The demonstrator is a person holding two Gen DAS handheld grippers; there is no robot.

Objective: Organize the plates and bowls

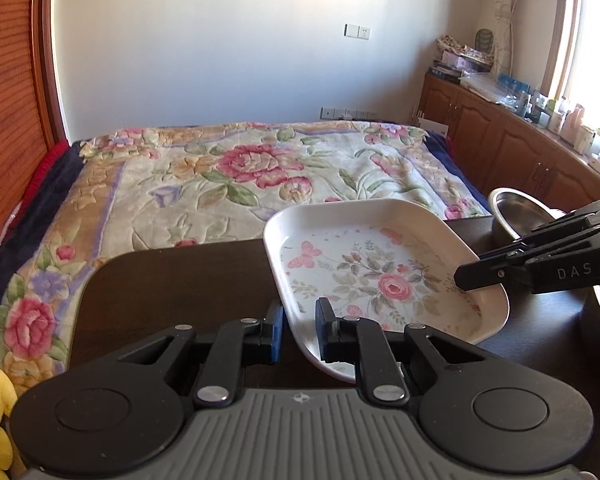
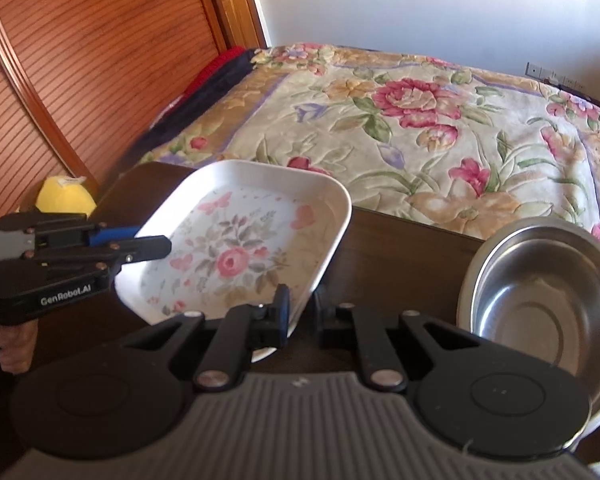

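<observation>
Both grippers straddle the floral plate (image 1: pixel 380 272) rim, jaws part-spread, not clamped: left gripper (image 1: pixel 300 330) at its near-left edge, right gripper (image 2: pixel 302 318) at the near-right edge. Judged best: close both evenly, lift level. Count: one plate mid-table (image 1: pixel 172 280), one steel bowl (image 2: pixel 540 292) right, bed (image 1: pixel 240 168) beyond.
</observation>
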